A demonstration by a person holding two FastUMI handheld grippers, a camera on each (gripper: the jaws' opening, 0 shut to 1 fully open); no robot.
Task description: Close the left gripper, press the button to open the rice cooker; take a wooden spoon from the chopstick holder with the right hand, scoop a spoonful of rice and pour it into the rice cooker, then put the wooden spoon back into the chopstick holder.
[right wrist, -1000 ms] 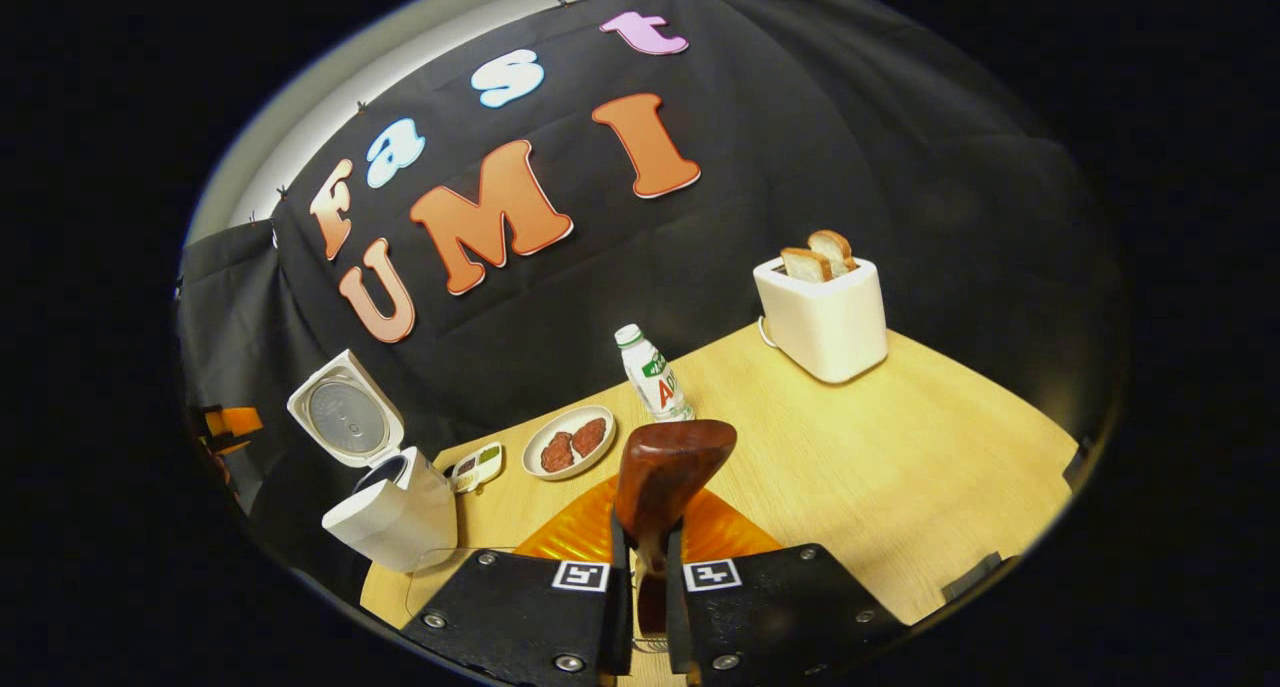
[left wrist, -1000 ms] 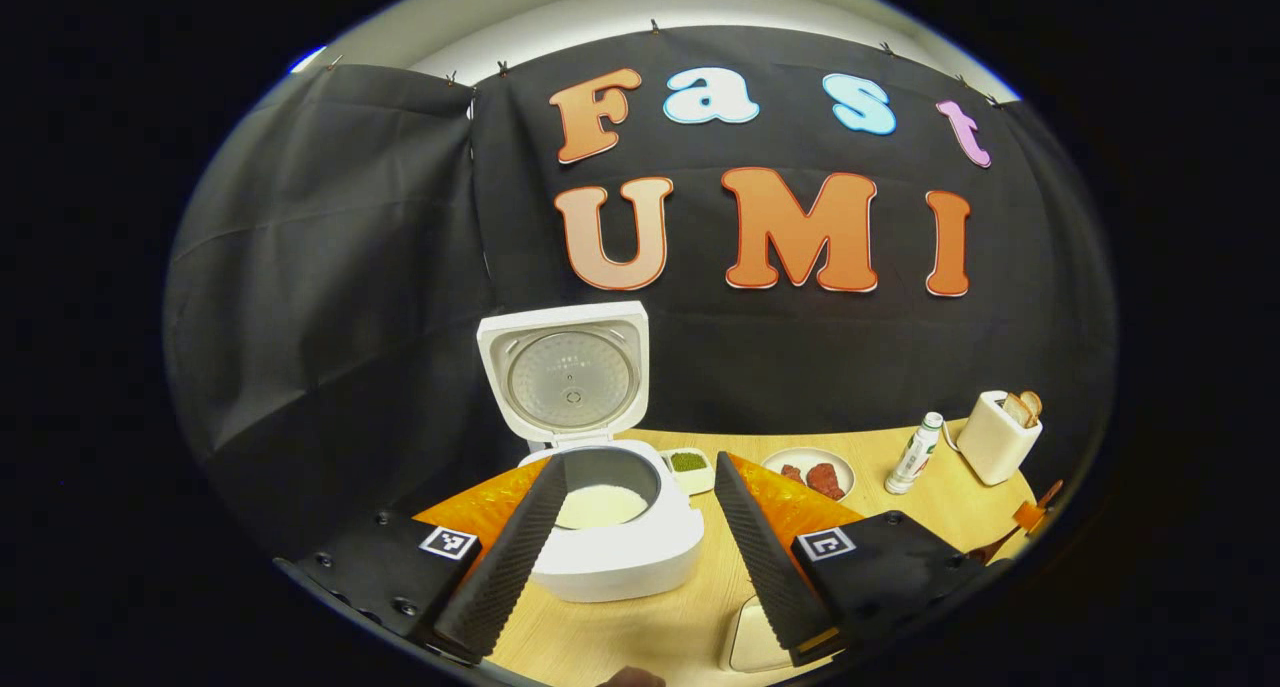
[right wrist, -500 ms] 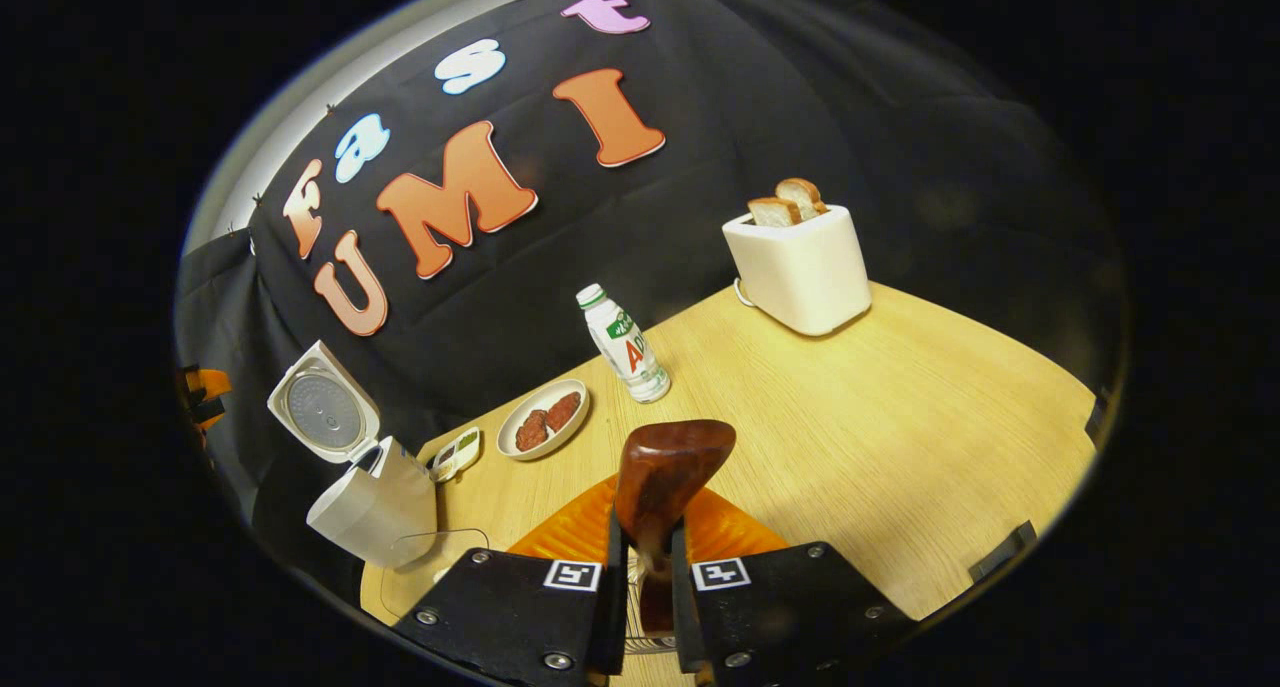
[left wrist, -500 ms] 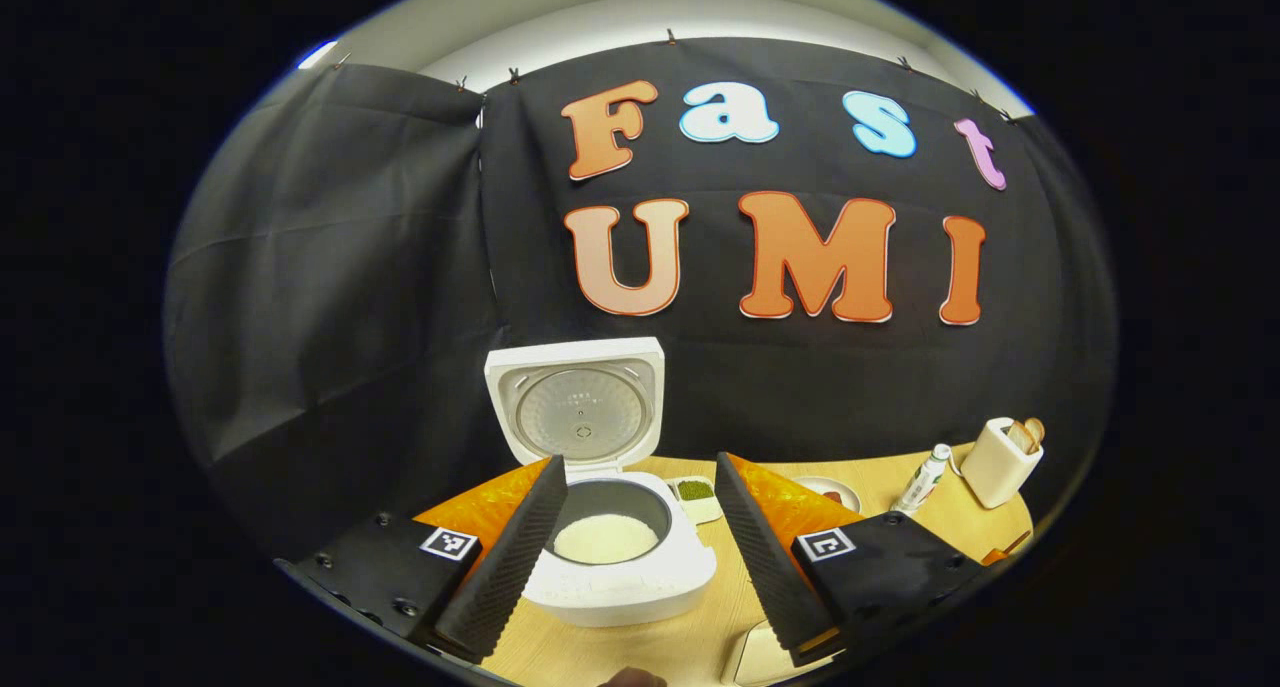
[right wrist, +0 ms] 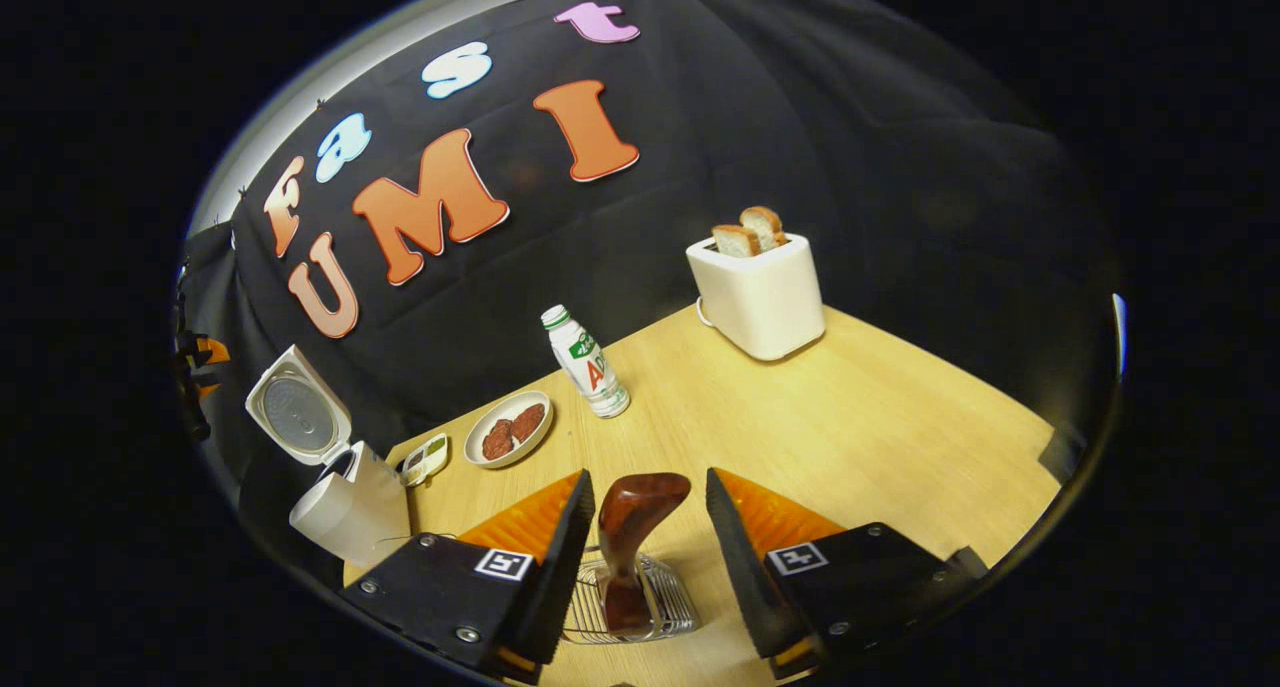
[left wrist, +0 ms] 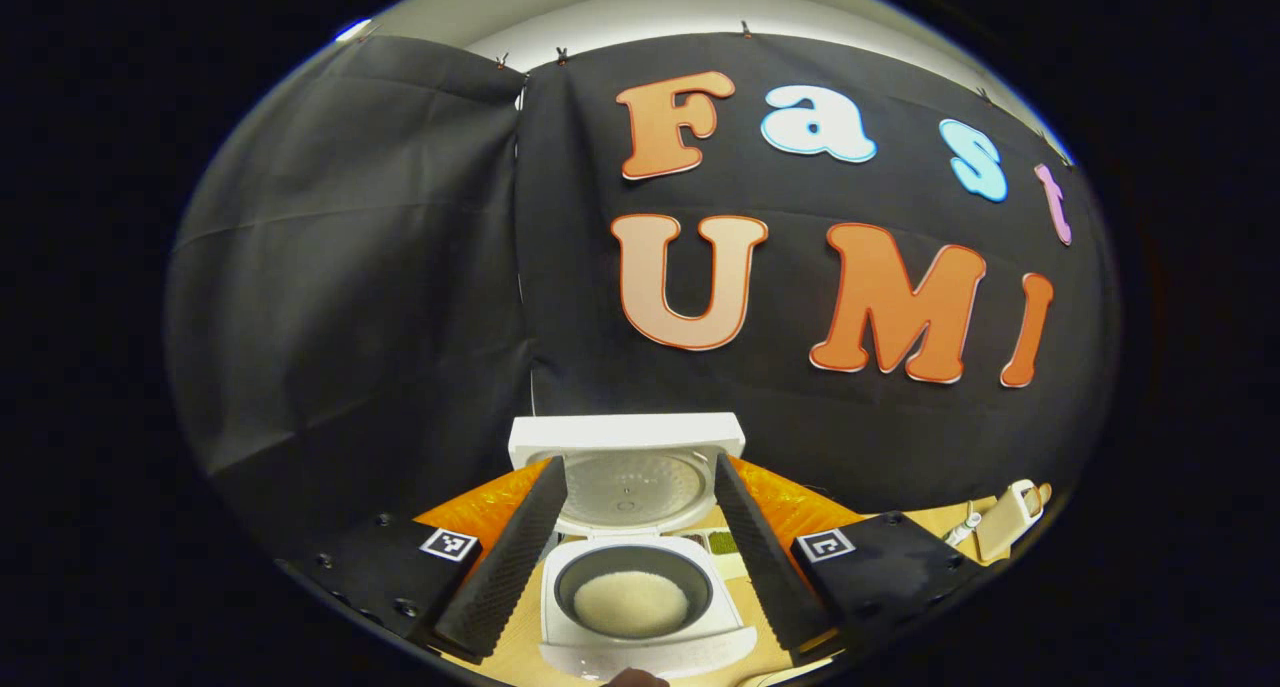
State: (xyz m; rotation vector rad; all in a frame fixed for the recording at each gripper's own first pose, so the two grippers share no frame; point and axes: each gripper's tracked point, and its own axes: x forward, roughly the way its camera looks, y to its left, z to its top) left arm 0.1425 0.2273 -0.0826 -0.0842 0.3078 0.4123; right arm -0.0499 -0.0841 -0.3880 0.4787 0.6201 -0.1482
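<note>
Black cloth hangs behind a light wooden table (right wrist: 870,417) in both views.

Left gripper view: the left gripper (left wrist: 632,552) hangs with its fingers spread wide, one at 7 o'clock and one at 5 o'clock, pinching nothing. Between them, low at 6 o'clock, sits the white rice cooker (left wrist: 645,607) with its lid (left wrist: 627,467) standing open (the lid's inner plate faces the camera). White rice (left wrist: 630,603) lies in the dark inner pot. A toaster (left wrist: 1005,517) peeks in at 4 o'clock.

Right gripper view: the right gripper (right wrist: 645,552) also has its fingers spread apart, touching nothing. Between them, at 6 o'clock, the wooden spoon (right wrist: 632,532) stands bowl-up in the wire chopstick holder (right wrist: 660,597), free of both fingers. At 8 o'clock is the open rice cooker, with a small dish (right wrist: 427,458) beside it, then a plate (right wrist: 508,429) holding two dark pieces. A bottle (right wrist: 587,362) stands near the centre; the toaster holding bread slices is at 1 o'clock.
</note>
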